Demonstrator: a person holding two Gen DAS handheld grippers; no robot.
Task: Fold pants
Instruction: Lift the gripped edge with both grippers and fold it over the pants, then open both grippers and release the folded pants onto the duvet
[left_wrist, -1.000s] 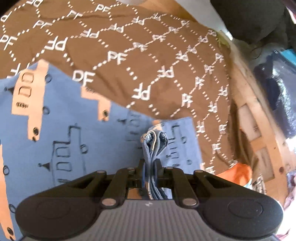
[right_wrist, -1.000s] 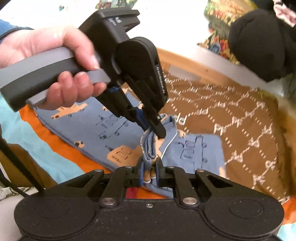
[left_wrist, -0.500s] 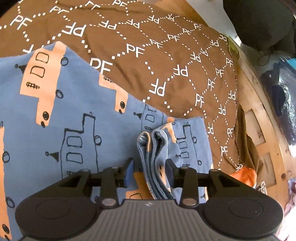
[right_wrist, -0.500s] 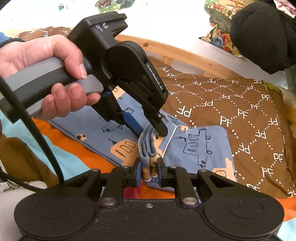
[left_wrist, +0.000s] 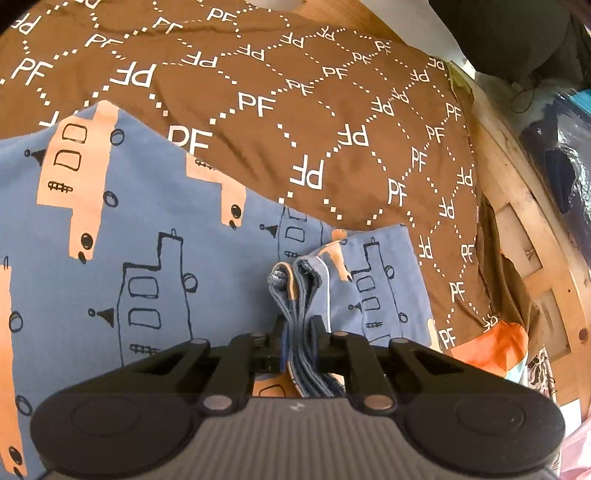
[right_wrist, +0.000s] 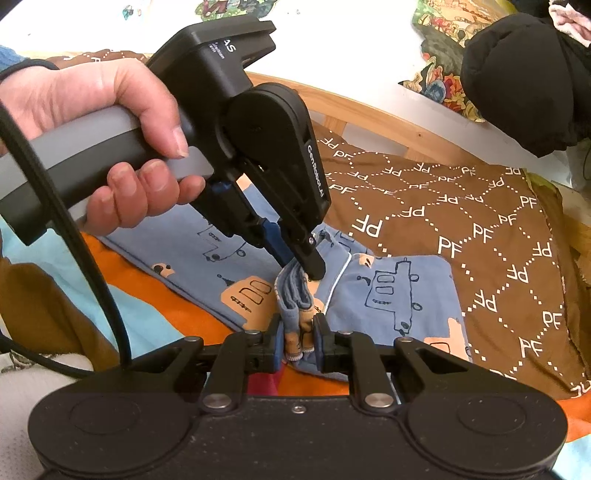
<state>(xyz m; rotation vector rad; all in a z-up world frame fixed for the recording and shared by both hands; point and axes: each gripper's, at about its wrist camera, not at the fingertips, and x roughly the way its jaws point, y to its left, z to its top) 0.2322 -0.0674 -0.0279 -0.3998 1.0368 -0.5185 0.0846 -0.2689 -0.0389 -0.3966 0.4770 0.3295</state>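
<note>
We work on a bed whose brown cover (left_wrist: 332, 110) is printed with white dotted hexagons and "PF" letters; a wooden bed frame (right_wrist: 369, 114) runs along the far side, with a white wall behind it and a dark bundle (right_wrist: 517, 74) at the far right. An orange and light-blue sheet (right_wrist: 155, 295) shows at the near left under the garment.

The pants (left_wrist: 129, 258) lie on the cover, spread mostly flat. In the right wrist view their long axis runs from the far left towards the near right, where a folded panel rests against the brown cover. They are blue with peach truck shapes and dark outline drawings of vehicles, and a thin white piping line (right_wrist: 340, 273) curves across the folded part.

Between us a bunched edge of several layers stands up from the cloth. Our left gripper (left_wrist: 298, 328) is clamped on these gathered layers, fingers close on either side. Our right gripper (right_wrist: 298, 332) pinches the same bunch nearer its end, pads pressed to the fabric. Our left hand (right_wrist: 110, 147) wraps the grey handle.
</note>
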